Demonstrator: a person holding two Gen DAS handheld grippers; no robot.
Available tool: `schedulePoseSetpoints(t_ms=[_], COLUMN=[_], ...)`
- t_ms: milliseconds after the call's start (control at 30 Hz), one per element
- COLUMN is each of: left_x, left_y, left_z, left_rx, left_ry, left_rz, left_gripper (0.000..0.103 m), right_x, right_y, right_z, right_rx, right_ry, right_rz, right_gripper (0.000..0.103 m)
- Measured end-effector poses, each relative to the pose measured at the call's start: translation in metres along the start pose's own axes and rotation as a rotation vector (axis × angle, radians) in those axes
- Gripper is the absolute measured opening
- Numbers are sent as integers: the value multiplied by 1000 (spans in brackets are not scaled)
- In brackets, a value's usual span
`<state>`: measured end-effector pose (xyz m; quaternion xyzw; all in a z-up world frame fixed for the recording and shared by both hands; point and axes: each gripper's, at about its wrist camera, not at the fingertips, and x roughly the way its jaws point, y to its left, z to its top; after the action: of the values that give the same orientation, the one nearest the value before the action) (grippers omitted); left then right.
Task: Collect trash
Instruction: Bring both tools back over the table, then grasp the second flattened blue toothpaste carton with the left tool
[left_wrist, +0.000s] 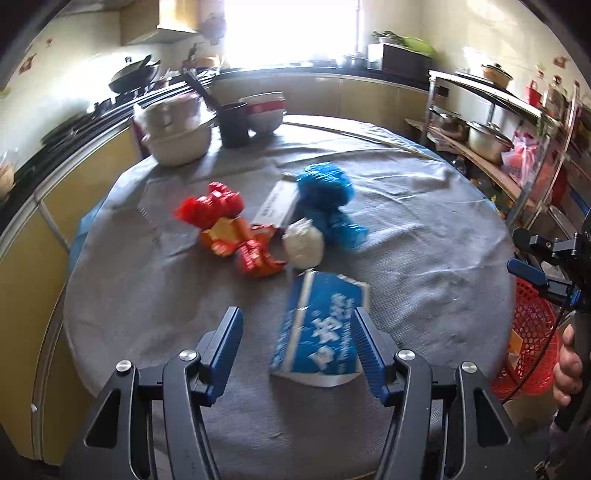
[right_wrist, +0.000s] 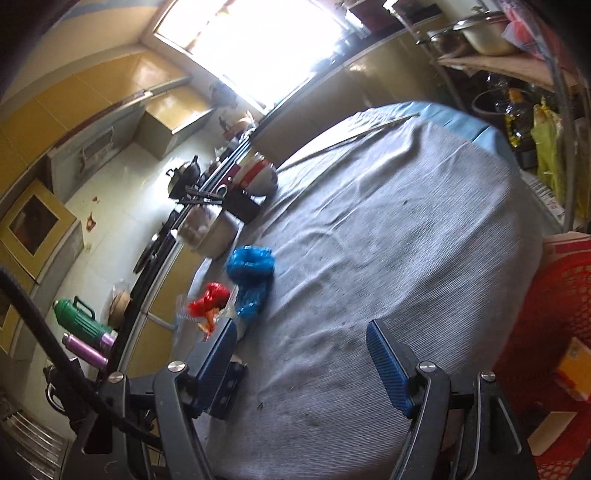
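- Left wrist view: left gripper (left_wrist: 297, 345) over near edge of round worktop (left_wrist: 424, 236) with grey cloth; fingers (left_wrist: 225, 339) spread wide, nothing pinched.
- Blue packet (left_wrist: 319, 328) lies flat on cloth, its near end between the fingers; right finger overlaps its edge, contact unclear.
- Trash cluster mid-worktop: red crumpled bag (left_wrist: 210, 205), orange-red wrapper (left_wrist: 243, 245), white paper ball (left_wrist: 303, 243), white flat box (left_wrist: 277, 205), blue crumpled bag (left_wrist: 328, 201). All close together, some touching.
- Far edge: white basin (left_wrist: 177, 136), dark cup (left_wrist: 233, 123), stacked bowls (left_wrist: 264, 110).
- Red mesh basket (left_wrist: 532, 343) beside worktop at right edge; person's hand (left_wrist: 567, 369) there holds the other tool.
- Right wrist view: right gripper (right_wrist: 303, 358) tilted, fingers wide apart, empty, over bare cloth.
- Same blue bag (right_wrist: 251, 275) and red bag (right_wrist: 210, 297) well ahead of left finger; basket (right_wrist: 561, 295) at right.
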<state>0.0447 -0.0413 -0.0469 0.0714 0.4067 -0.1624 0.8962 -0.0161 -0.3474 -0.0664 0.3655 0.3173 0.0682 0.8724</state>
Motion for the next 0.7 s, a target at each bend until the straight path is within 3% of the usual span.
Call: schedulePoseSetpoints(t_ms=[300,533,700], left_x=[3,5,18], left_y=[16,0,-12], left_z=[-18,-15,-13], left_rx=[-52,-52,-43], left_ry=[43,51,101], left_rz=[13,-77,-93], left_gripper=[62,68,69], right_x=[15,19,20], right_y=[6,-2,-5], right_z=[-12,-19,-21], right_rx=[-21,-4,3], right_ry=[58,79,83], right_rz=[17,31,39], right_gripper=[76,76,76])
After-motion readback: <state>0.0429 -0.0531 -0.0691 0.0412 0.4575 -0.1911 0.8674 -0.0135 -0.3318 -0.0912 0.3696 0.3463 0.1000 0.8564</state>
